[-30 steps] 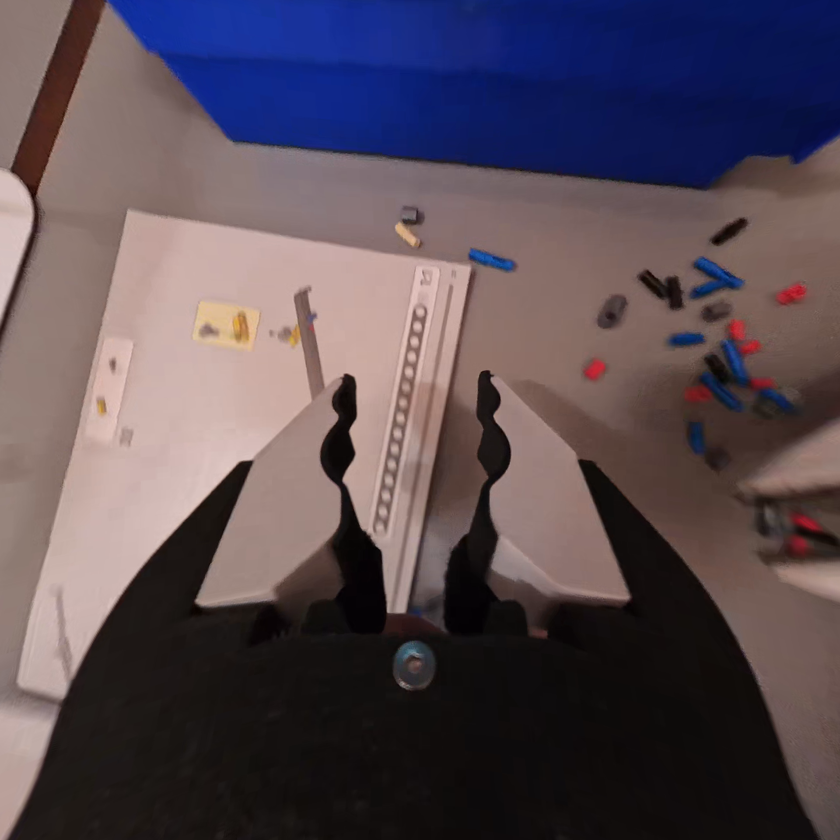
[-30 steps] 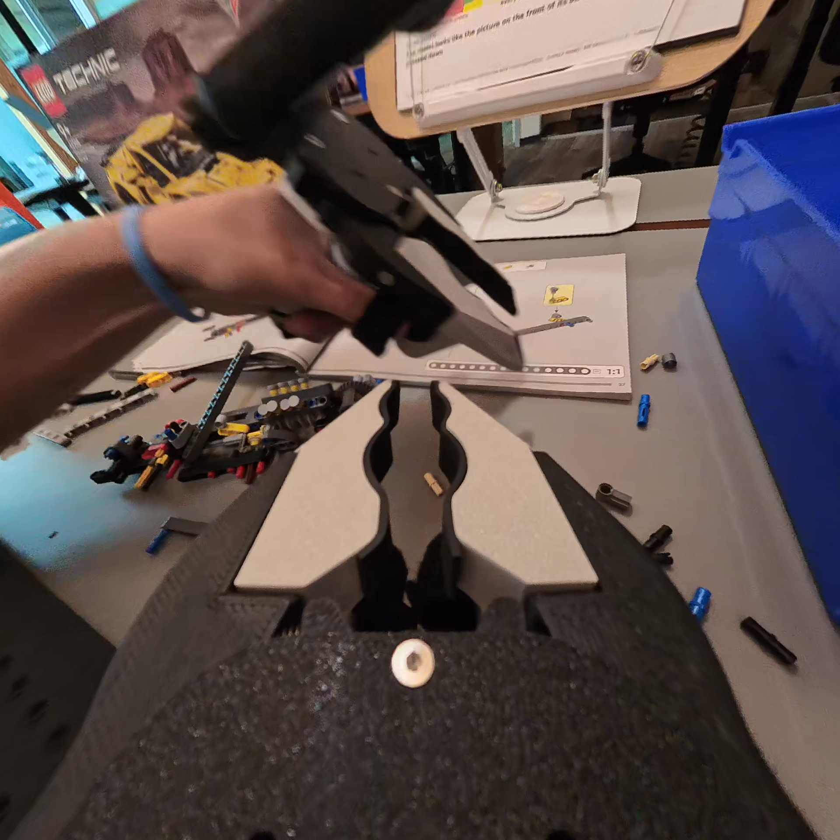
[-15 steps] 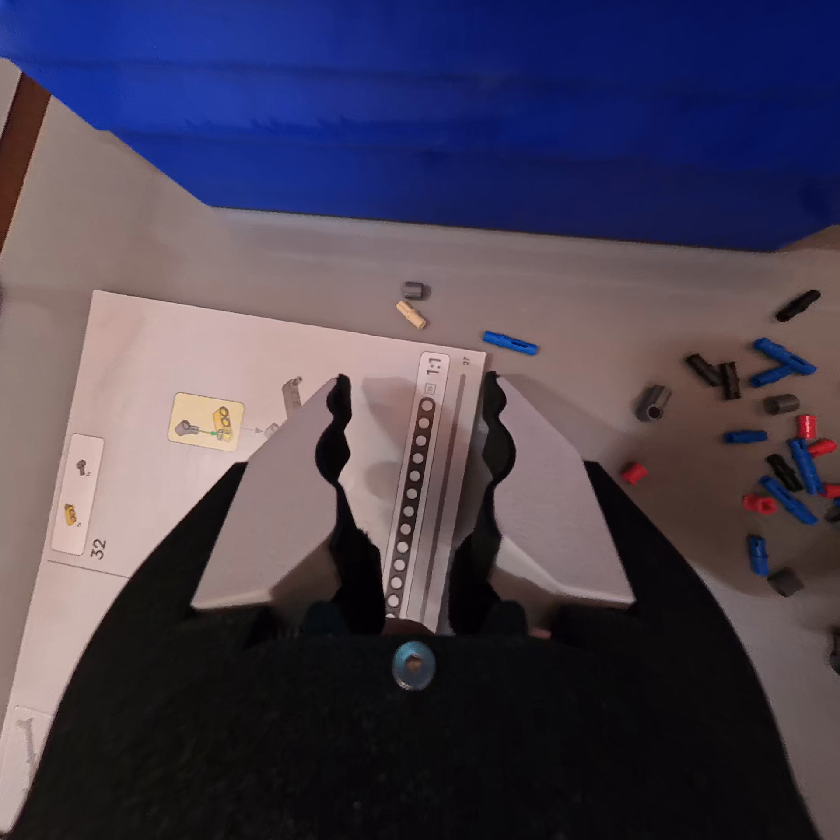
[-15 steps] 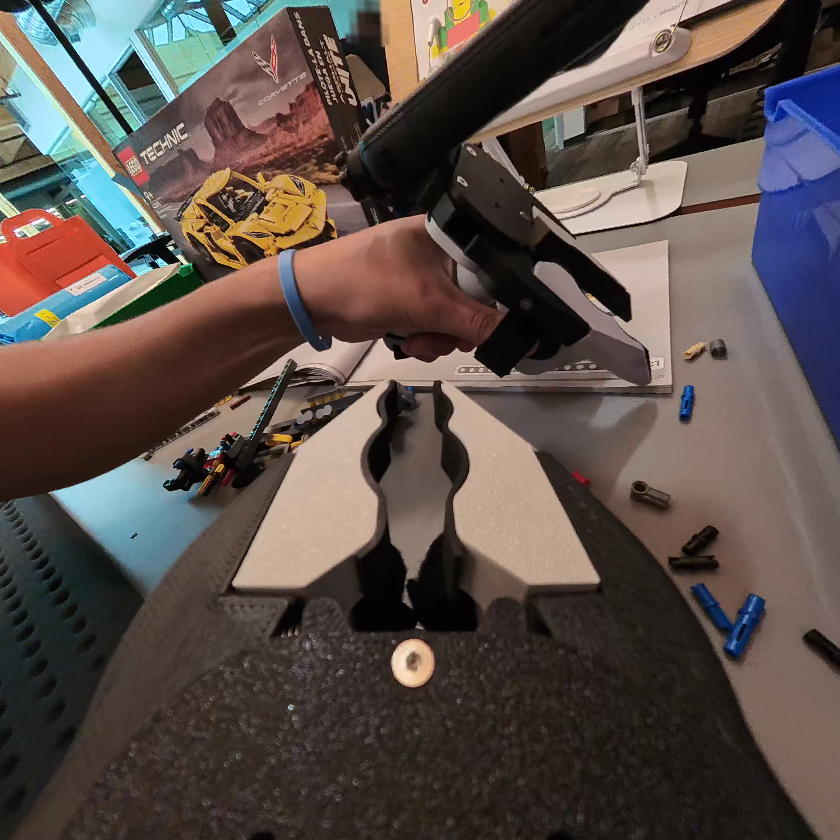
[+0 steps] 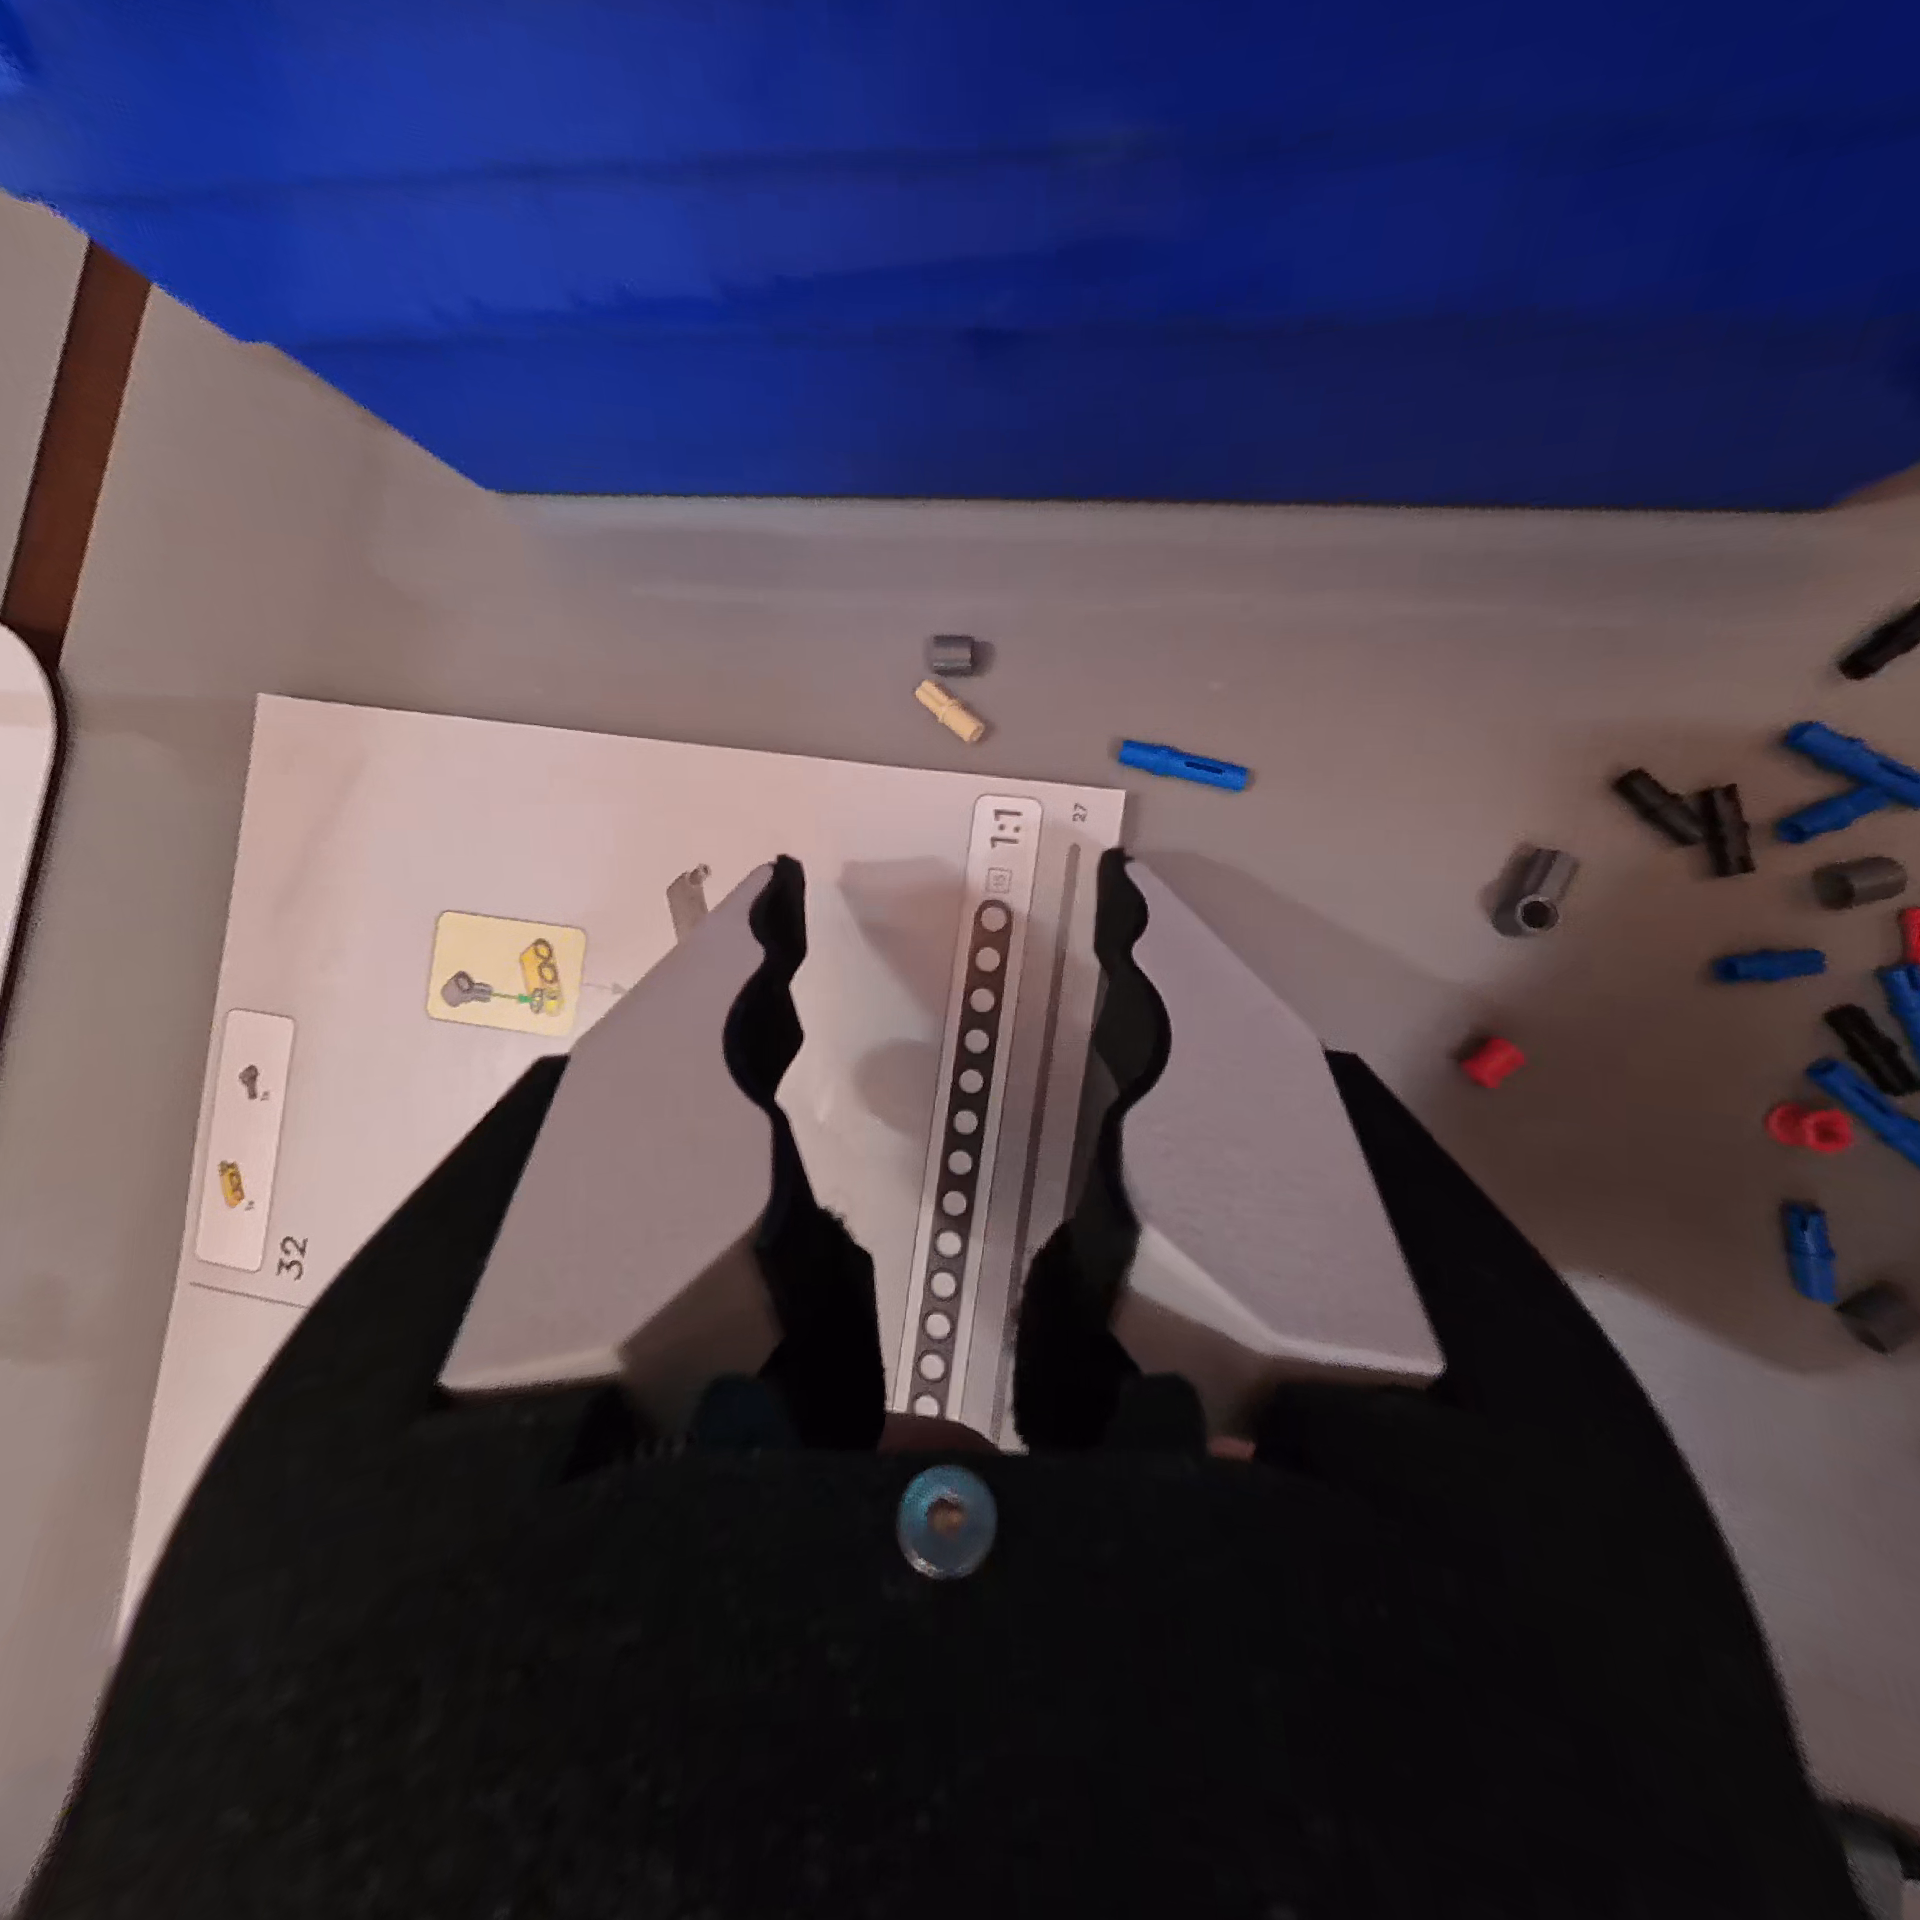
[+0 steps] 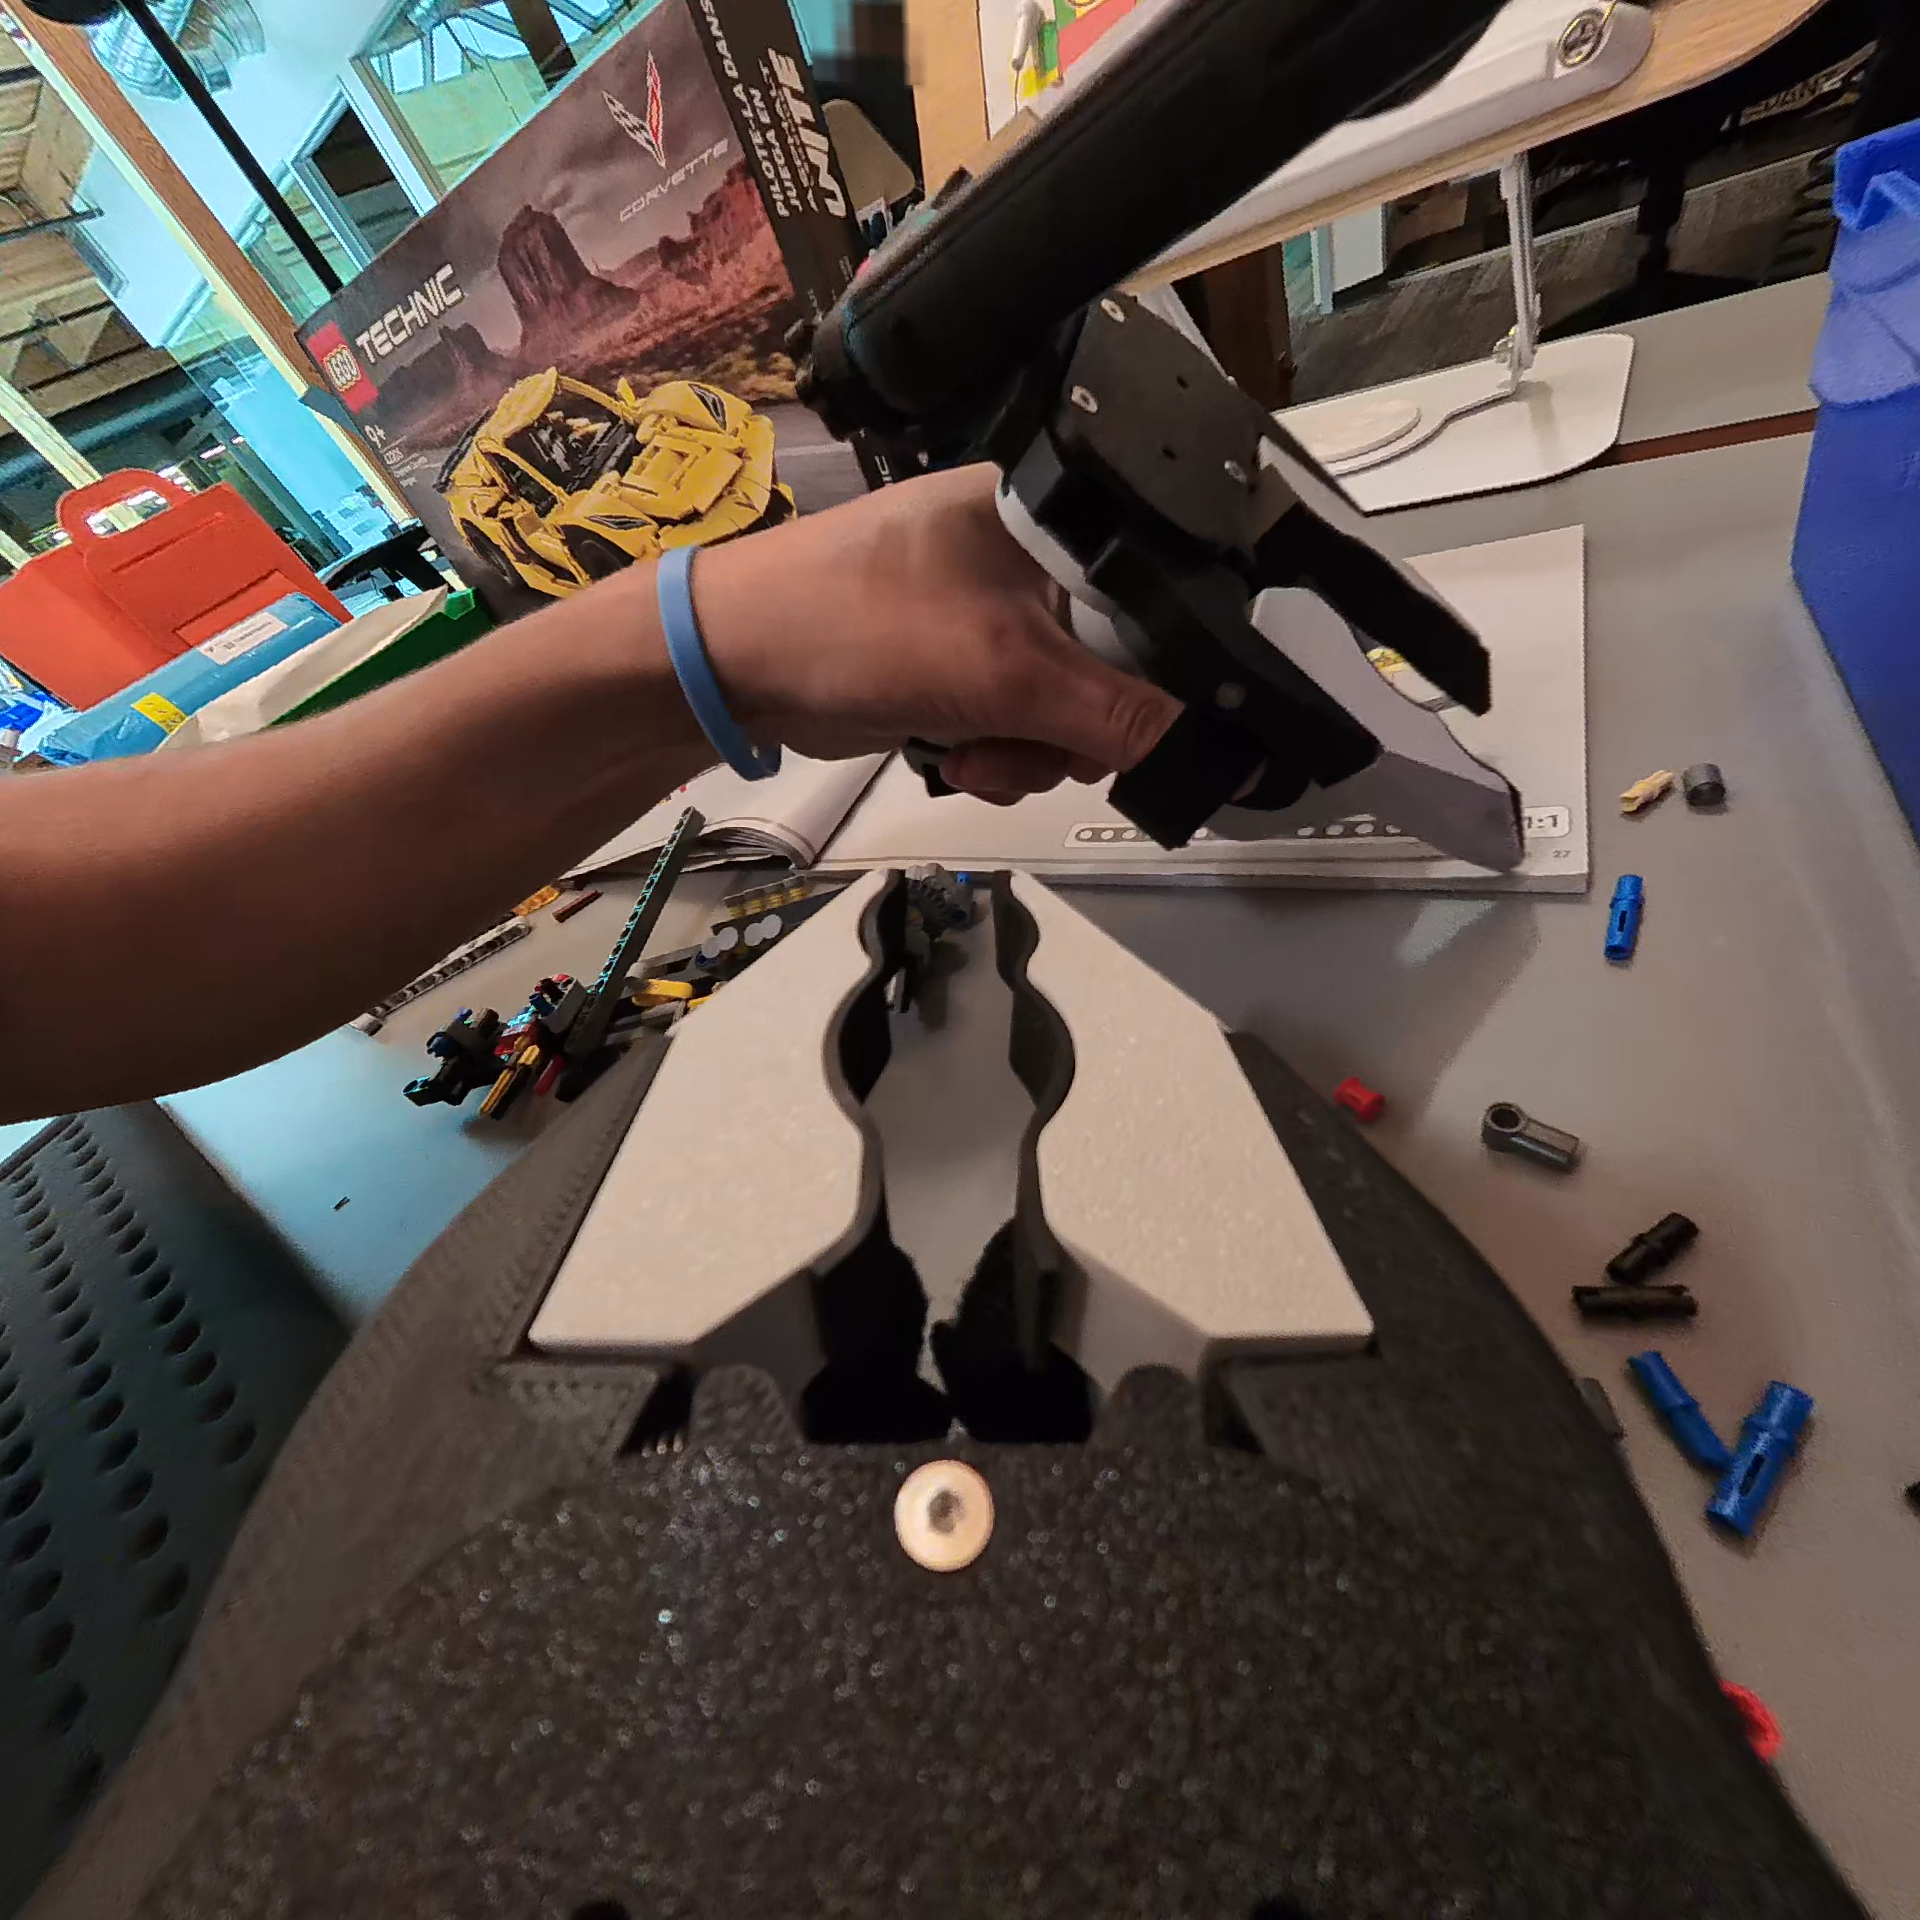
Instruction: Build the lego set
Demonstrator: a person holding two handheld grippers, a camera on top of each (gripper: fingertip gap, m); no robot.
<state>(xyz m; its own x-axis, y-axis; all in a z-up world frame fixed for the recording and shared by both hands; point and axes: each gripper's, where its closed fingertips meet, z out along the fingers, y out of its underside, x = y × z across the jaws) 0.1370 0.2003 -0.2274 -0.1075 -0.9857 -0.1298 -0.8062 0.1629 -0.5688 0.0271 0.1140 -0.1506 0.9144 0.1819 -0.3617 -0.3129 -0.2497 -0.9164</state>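
In the left wrist view, the left gripper (image 5: 945, 873) points down over the open instruction booklet (image 5: 582, 821) on the grey table (image 5: 1299, 623), its jaws spread wide with nothing between them; the printed ruler strip at the page's edge shows in the gap. Beyond the page's far corner lie a small grey bush (image 5: 957, 654), a tan pin (image 5: 949, 712) just beside it, and a blue pin (image 5: 1183, 766). A scatter of blue, black, red and grey pieces (image 5: 1829, 987) lies to the right, and a blue bin (image 5: 987, 239) stands along the far side. In the right wrist view, the right gripper (image 6: 945, 883) hovers low over the table, its jaws parted a little and holding nothing. Ahead of it a hand (image 6: 914, 644) holds the left gripper, whose tips reach down to the booklet's corner. The partly built lego assembly (image 6: 582, 1018) lies on the table to the left, below the forearm. The set's box (image 6: 582, 343) stands behind.
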